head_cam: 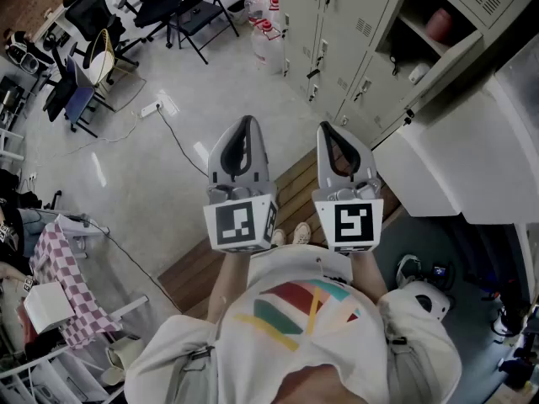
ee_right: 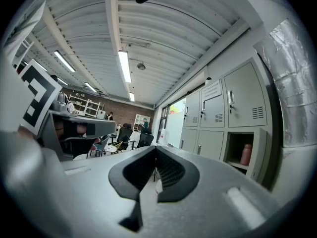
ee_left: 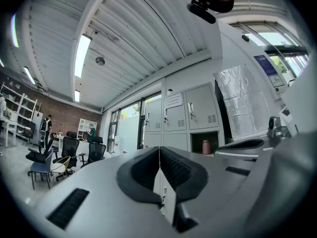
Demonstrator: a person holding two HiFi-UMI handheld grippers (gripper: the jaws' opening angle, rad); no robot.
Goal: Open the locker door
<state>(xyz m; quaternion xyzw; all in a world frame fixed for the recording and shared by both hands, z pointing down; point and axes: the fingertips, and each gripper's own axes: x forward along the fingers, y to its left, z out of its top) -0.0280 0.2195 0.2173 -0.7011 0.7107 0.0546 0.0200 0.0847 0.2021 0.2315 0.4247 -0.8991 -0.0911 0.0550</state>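
Observation:
A bank of grey lockers [head_cam: 337,32] stands ahead to the right. One compartment [head_cam: 421,19] stands open, its door [head_cam: 455,57] swung out, with a pink bottle [head_cam: 438,23] inside. The neighbouring doors are closed. My left gripper [head_cam: 245,123] and right gripper [head_cam: 330,130] are held side by side in front of my body, well short of the lockers. Both are shut with nothing between the jaws. The left gripper view shows the left gripper [ee_left: 159,150] pointing at the lockers [ee_left: 188,115]. In the right gripper view, the right gripper [ee_right: 156,150] has the open compartment [ee_right: 240,155] to its right.
A large white cabinet [head_cam: 455,158] stands at my right. A wooden board [head_cam: 286,192] lies on the floor under the grippers. Office chairs [head_cam: 189,11] and water bottles [head_cam: 263,36] are further off, and a cable [head_cam: 173,133] crosses the floor. A checked cloth [head_cam: 63,276] hangs at left.

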